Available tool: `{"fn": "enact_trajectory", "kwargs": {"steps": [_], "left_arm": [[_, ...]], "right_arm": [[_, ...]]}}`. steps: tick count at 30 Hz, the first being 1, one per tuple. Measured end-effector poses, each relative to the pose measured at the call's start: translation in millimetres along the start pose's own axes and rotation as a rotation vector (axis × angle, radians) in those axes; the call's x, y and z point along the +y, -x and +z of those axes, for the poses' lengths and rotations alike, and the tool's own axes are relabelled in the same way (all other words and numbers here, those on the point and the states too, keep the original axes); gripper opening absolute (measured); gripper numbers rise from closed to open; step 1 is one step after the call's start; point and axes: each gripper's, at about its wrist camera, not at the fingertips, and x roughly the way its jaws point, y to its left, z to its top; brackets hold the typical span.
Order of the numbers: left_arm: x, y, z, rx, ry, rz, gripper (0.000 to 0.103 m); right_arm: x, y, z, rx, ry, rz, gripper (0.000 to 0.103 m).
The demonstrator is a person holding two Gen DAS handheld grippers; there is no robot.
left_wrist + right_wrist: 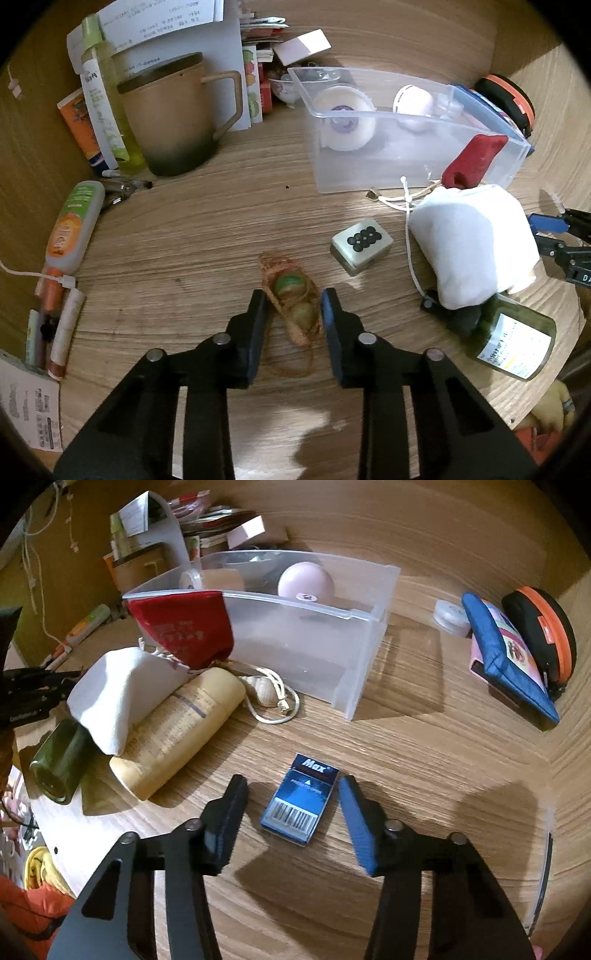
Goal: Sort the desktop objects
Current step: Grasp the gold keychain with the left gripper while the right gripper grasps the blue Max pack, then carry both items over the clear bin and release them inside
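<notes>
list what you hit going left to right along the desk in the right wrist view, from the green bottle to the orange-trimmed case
green bottle → cream bottle → blue Max box between the right gripper fingers → small white round tub → blue pouch → black case with orange trim

The white cloth bag (474, 245) hides the neck of the green bottle (513, 343). At the right edge, the right tool (565, 240) is cut off. Print on the bottle's label is unreadable.
</notes>
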Motion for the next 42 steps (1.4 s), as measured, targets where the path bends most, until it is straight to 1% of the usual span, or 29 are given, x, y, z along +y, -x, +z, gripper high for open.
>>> {"fn": "enact_trajectory", "kwargs": {"steps": [2, 3, 4, 6, 11, 12, 14, 17, 24, 28, 34, 42], "left_arm": [[2, -1, 1, -0.004, 0.006, 0.005, 0.021], [4, -1, 2, -0.006, 0.015, -0.006, 0.02], [8, -2, 3, -0.006, 0.026, -0.015, 0.02], [16, -4, 6, -0.004, 0.054, -0.028, 0.019], [25, -1, 4, -0.007, 0.099, -0.06, 0.019], [27, 1, 3, -0.009, 0.113, -0.086, 0.019], [27, 6, 3, -0.024, 0.124, -0.102, 0.019], [22, 19, 8, -0.061, 0.117, -0.103, 0.019], [12, 43, 26, -0.137, 0.096, -0.108, 0.019], [13, 48, 36, -0.149, 0.113, -0.122, 0.019], [14, 61, 48, -0.193, 0.123, -0.114, 0.019], [16, 73, 65, -0.239, 0.115, -0.113, 0.019]], "right_arm": [[1, 0, 0, -0.001, 0.003, 0.007, 0.039], [1, 1, 0, -0.001, 0.001, 0.015, 0.035], [1, 1, 0, -0.001, -0.001, 0.015, 0.029], [-1, 1, 1, 0.002, -0.007, 0.017, 0.025], [-2, 3, -2, -0.004, -0.014, 0.011, 0.025], [-3, 3, -2, -0.005, -0.024, 0.016, 0.025], [-8, 4, -1, -0.004, -0.046, 0.027, 0.025], [-13, 12, 2, -0.036, -0.072, 0.042, 0.025], [-9, 36, 14, -0.101, -0.047, 0.008, 0.025], [-11, 47, 19, -0.13, -0.046, 0.009, 0.025], [-15, 65, 28, -0.181, -0.052, 0.003, 0.025], [-23, 95, 46, -0.28, -0.053, -0.021, 0.025]]}}
